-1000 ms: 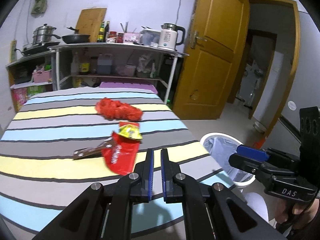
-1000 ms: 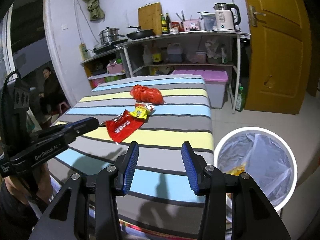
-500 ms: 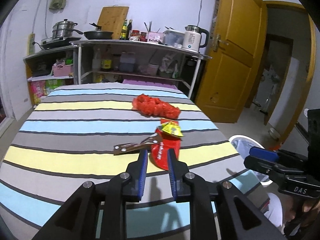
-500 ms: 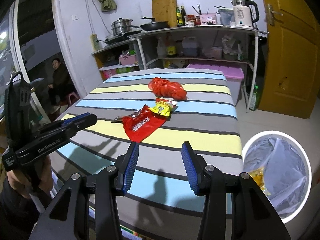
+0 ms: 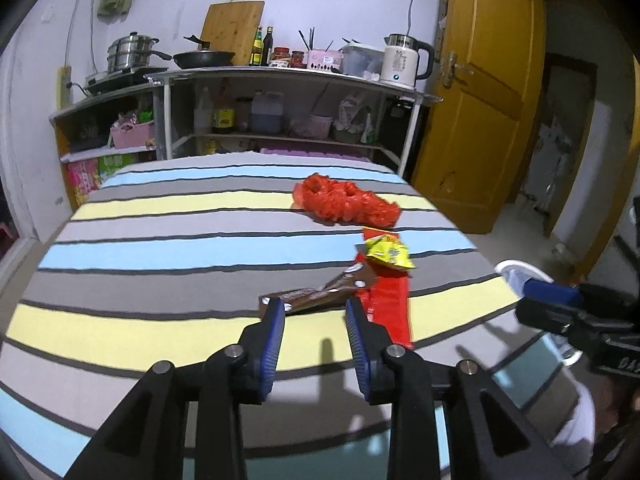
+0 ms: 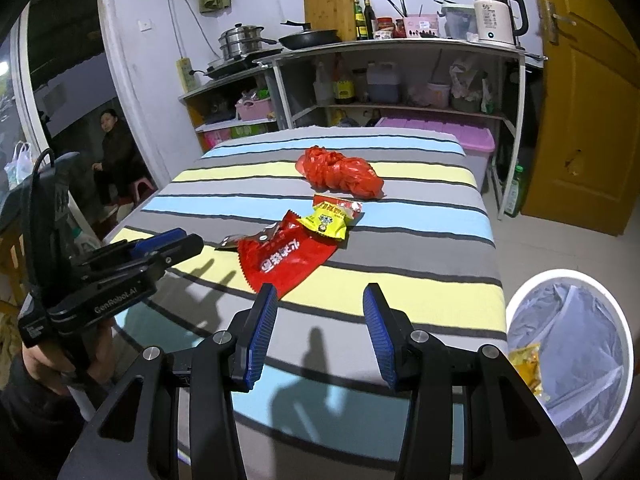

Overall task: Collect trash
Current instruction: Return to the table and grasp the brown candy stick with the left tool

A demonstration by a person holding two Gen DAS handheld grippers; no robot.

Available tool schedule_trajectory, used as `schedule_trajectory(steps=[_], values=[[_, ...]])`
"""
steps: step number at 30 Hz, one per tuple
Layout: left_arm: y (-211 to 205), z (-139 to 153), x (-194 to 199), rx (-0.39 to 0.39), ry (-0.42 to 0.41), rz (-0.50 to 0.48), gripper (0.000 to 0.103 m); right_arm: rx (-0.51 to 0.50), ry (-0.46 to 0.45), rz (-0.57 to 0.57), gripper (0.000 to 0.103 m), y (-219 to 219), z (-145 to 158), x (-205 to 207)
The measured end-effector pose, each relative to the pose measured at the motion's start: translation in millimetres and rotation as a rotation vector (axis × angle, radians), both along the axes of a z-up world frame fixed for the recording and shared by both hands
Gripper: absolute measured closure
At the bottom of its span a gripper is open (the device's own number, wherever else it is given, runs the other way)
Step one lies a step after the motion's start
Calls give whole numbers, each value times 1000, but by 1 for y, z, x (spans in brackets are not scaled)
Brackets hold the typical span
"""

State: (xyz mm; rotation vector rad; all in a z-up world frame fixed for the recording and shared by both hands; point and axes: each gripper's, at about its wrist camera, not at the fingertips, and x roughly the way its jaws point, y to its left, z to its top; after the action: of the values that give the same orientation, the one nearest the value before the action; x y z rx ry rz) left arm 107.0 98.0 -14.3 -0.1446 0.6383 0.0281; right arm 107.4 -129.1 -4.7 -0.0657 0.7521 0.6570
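Left wrist view: the left gripper [image 5: 314,312] has its fingers [image 5: 273,332] parting, with nothing pressed between them; the brown wrapper [image 5: 316,293] lies just past the tips at 12 o'clock, flat on the striped desk [image 5: 160,248]. Touching that wrapper at about 1 o'clock is the red packet [image 5: 386,308], with the yellow packet [image 5: 390,254] resting on its far end, and further out, still toward 1 o'clock, the crumpled red plastic bag [image 5: 346,202].

Right wrist view: the right gripper [image 6: 320,312] holds its fingers [image 6: 260,330] wide apart and empty, hovering over the near edge of the desk. The red packet [image 6: 286,256] sits just beyond the left fingertip at about 11 o'clock, the yellow packet [image 6: 326,222] past it at 12, the red plastic bag [image 6: 338,170] farthest out. The white bin [image 6: 568,368] stands on the floor at 3 o'clock, lined with a clear bag and already holding some yellow wrapping.

The step in hand looks like the approach to a pick, most likely the left gripper going for the brown wrapper. The next move would call for lowering the tips until they straddle the thin wrapper's edge, closing on it, then carrying it across to the bin. A flat foil wrapper may slide on the cloth, so a shallow, scooping contact seems wise.
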Motion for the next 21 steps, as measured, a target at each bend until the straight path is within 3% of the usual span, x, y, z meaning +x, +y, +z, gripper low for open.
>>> schedule_trajectory(steps=[12,21], values=[[-8,-21,41,58,146,-108,72,11,19,-11,57,5,-6,22],[-22,-20,63,147,171,-171,72,22,28,-16,57,6,-7,34]])
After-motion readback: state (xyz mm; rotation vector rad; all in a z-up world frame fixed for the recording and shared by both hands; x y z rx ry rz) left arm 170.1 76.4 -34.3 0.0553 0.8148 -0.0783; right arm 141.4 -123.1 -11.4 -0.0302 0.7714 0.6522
